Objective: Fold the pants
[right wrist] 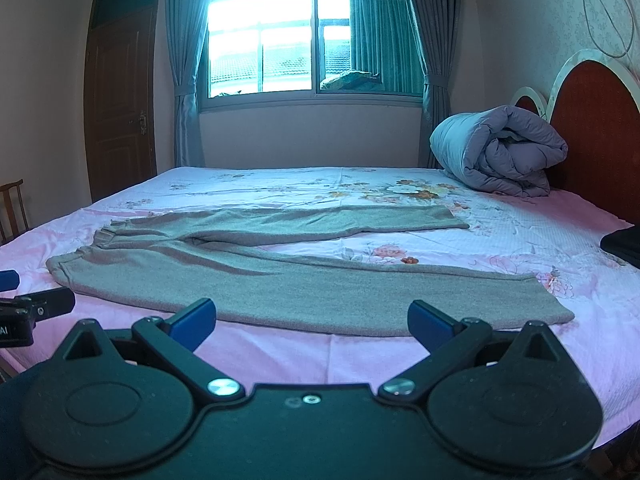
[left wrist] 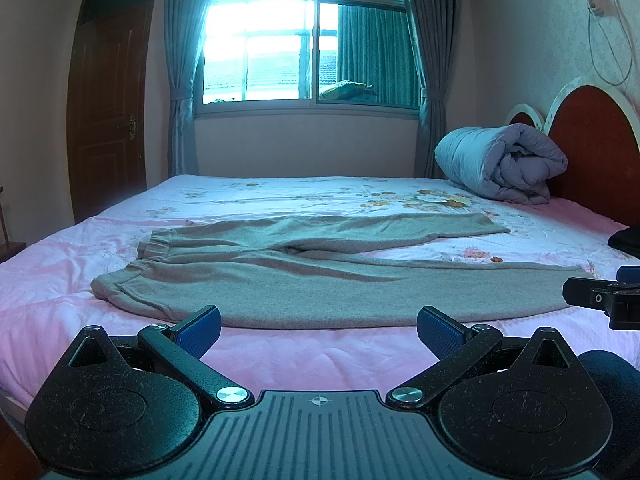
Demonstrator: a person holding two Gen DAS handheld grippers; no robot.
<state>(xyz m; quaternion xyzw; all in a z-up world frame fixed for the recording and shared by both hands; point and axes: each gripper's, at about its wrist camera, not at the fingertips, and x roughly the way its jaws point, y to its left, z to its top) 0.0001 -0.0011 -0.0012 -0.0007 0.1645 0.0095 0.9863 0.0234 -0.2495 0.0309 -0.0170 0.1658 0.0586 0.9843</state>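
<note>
Left gripper (left wrist: 319, 330) spread, pants (left wrist: 320, 276) just ahead

Bright curtained window (left wrist: 308, 36), brown door (left wrist: 108, 120), floral-sheeted bed (left wrist: 280, 192) with red headboard (left wrist: 592, 140).

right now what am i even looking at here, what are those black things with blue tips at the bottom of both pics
Those are two hand-held grippers, each carried by a person and each with its own wide-angle camera looking forward along its two fingers. One picture comes from the left gripper, the other from the right gripper. The blue tips are the finger pads. Both grippers are open and hold nothing.

Ahead is a bed with a pink floral sheet. A pair of grey-beige pants lies flat on it, waistband to the left, legs spread apart to the right, not yet folded. A rolled-up quilt sits by the headboard, and something dark lies at the right edge; I cannot tell what.
</note>
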